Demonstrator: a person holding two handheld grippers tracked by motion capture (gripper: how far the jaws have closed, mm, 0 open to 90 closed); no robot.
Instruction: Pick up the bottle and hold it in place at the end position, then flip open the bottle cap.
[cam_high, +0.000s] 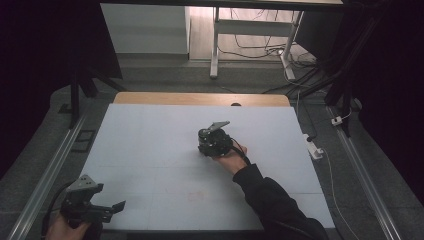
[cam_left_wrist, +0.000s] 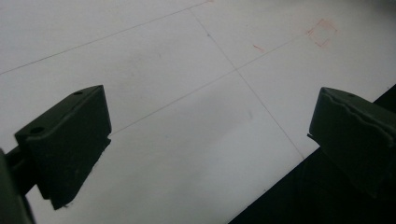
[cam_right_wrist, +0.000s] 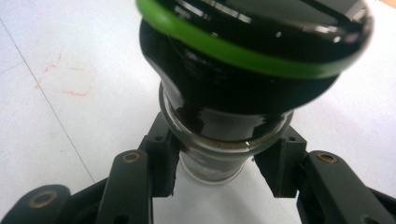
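Right gripper (cam_right_wrist: 217, 175) clamps a bottle (cam_right_wrist: 219, 140) below its green-ringed cap (cam_right_wrist: 252, 42), mid-table (cam_high: 150, 150). Left gripper (cam_left_wrist: 208, 140) wide, idle at 7 o'clock. Step: transport. Next likely needs a level carry and set-down.

Dim, soft focus, dark edges

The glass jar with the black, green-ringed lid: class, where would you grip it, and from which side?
Grip the glass jar at its narrow clear body below the wide lid, coming from the side as the right gripper does; the overhanging lid would probably stop it slipping.
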